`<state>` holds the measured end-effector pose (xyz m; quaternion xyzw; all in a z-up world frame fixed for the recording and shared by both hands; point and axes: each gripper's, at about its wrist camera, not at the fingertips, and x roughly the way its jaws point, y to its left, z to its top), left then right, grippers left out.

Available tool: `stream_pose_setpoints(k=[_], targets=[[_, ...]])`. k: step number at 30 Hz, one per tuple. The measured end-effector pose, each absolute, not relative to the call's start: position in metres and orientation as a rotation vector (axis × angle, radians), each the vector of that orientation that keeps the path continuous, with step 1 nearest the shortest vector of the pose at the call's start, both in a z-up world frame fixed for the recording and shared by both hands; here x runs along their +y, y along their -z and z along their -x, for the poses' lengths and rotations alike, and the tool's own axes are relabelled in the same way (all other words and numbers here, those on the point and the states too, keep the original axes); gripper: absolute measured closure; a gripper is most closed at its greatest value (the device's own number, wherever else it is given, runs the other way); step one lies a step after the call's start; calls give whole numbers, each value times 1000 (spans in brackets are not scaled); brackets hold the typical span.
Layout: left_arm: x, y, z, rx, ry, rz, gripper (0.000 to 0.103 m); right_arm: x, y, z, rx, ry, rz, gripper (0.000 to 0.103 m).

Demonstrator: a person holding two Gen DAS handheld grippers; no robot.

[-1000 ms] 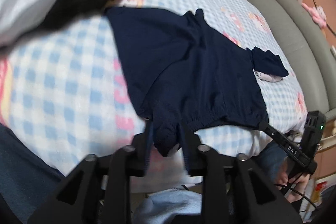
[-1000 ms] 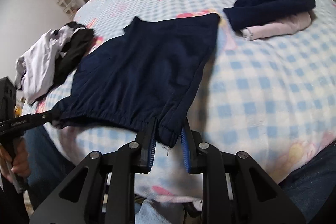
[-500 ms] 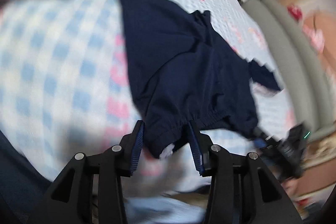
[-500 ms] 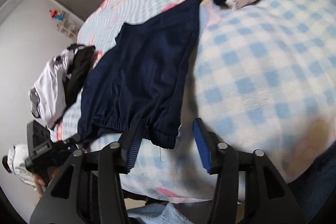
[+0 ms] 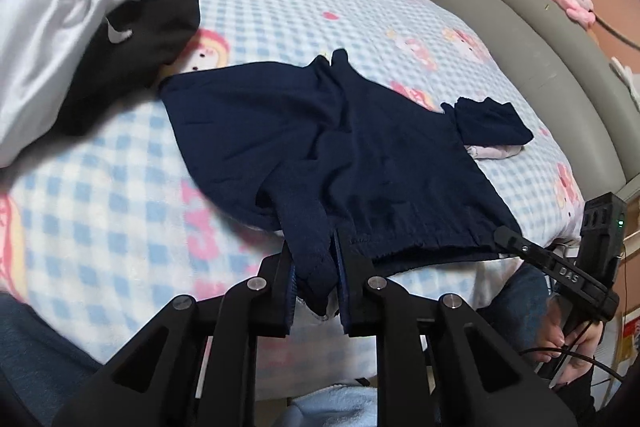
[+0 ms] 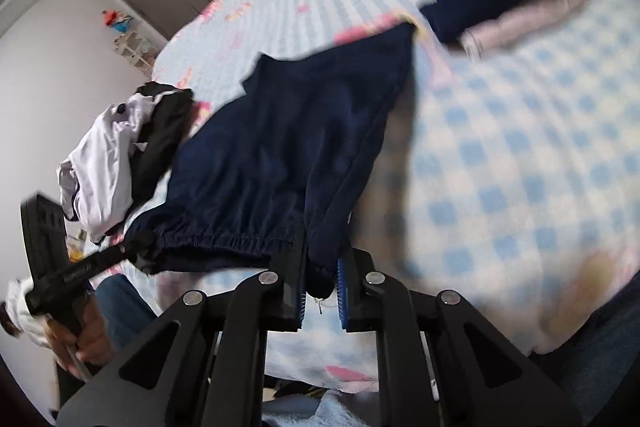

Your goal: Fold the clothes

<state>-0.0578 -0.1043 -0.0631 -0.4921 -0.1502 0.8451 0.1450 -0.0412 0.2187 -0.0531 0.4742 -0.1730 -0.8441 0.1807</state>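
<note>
While closing, your left hand-held gripper [image 5: 314, 277] and right hand-held gripper [image 6: 322, 285]: both clamped on the dark navy fabric shorts' [image 5: 320, 147] waistband, bottom centre.

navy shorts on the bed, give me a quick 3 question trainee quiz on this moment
1. True or false: the navy shorts lie folded in half.
2. Which part of the shorts do the left tongs and right tongs have between them? A) leg hems B) waistband corners C) crotch
3. What lies under the folded navy garment further along the checked bedsheet?

Key
1. False: they are spread flat, both legs showing.
2. B: one waistband corner in each, jaws closing on the cloth.
3. A pale pink garment, also folded.
</note>
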Motion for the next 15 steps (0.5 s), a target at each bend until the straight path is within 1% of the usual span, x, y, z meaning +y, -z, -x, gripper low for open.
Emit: stream_pose_setpoints(k=[4, 6, 7, 8, 9, 10, 11, 12, 13, 14, 15], targets=[[-108, 74, 40, -506, -2380, 1435, 86, 222, 42, 25, -459, 2371, -1329, 93], [-109, 96, 35, -515, -2357, 1499, 85, 225, 51, 20, -451, 2367, -1382, 92], [-109, 104, 33, -529, -2336, 1546, 83, 225, 63, 20, -449, 2347, -1435, 92], [-112, 119, 35, -566, -2295, 1630, 83, 224, 75, 21, -446, 2324, -1489, 90], [-115, 123, 35, -587, -2273, 1658, 81, 223, 87, 22, -443, 2300, -1543, 88], [-118, 125, 34, -606, -2258, 1674, 80, 225, 92, 22, -465, 2276, -1568, 85], [-124, 119, 32, -614, -2263, 1653, 79, 227, 96, 22, -491, 2252, -1588, 80], [-127, 114, 30, -611, -2271, 1629, 74, 228, 92, 22, -496, 2250, -1571, 77], [-133, 109, 29, -608, -2286, 1604, 65, 230, 87, 22, -499, 2250, -1550, 72], [-137, 106, 31, -620, -2303, 1584, 62, 233, 78, 23, -483, 2269, -1514, 71], [-142, 104, 33, -632, -2319, 1565, 61, 236, 68, 23, -465, 2291, -1476, 69]])
